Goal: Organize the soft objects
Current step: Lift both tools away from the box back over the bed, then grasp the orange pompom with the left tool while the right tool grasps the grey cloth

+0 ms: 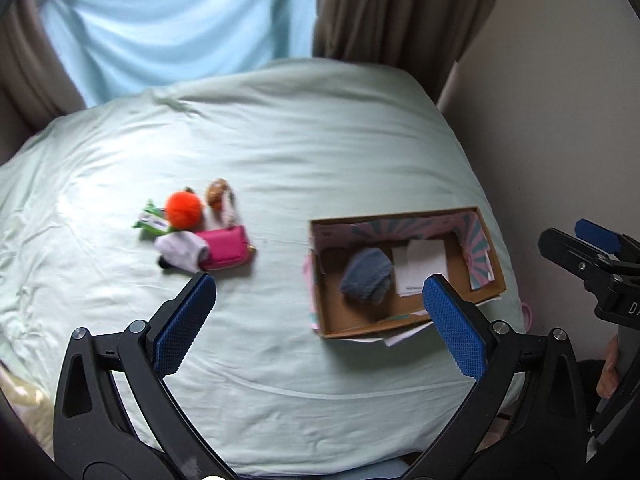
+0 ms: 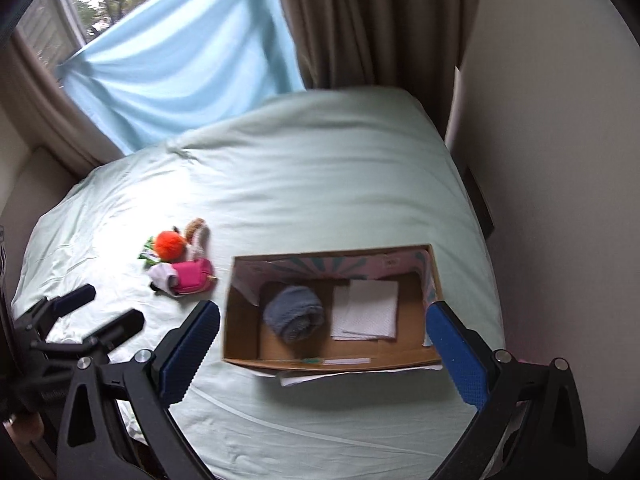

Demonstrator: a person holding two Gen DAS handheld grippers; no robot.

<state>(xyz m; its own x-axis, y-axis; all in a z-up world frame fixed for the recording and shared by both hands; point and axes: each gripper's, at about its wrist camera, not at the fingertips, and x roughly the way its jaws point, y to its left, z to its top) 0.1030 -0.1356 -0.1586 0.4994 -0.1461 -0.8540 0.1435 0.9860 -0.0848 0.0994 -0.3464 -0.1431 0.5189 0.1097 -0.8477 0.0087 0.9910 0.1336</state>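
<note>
A small pile lies on the pale green bed cover (image 1: 300, 140): an orange fluffy ball (image 1: 184, 209), a brown plush (image 1: 217, 193), a pink pouch (image 1: 225, 251), a white sock (image 1: 181, 252) and a green packet (image 1: 150, 222). To its right an open cardboard box (image 1: 404, 314) holds a grey-blue fuzzy bundle (image 1: 367, 276) and white paper (image 1: 420, 266). My left gripper (image 1: 320, 320) hovers open above the bed, empty. My right gripper (image 2: 326, 350) hangs open over the box (image 2: 332, 360), with the grey bundle (image 2: 294, 312) and the pile (image 2: 180, 264) ahead. The left gripper (image 2: 100, 312) shows at the right wrist view's left.
Brown curtains (image 1: 392, 8) and a light blue sheet (image 1: 168, 20) hang behind the bed. A wall (image 1: 560, 120) runs along the bed's right edge. The other gripper (image 1: 592, 256) and a hand (image 1: 610, 368) sit at the right edge. A window (image 2: 80, 4) is at the upper left.
</note>
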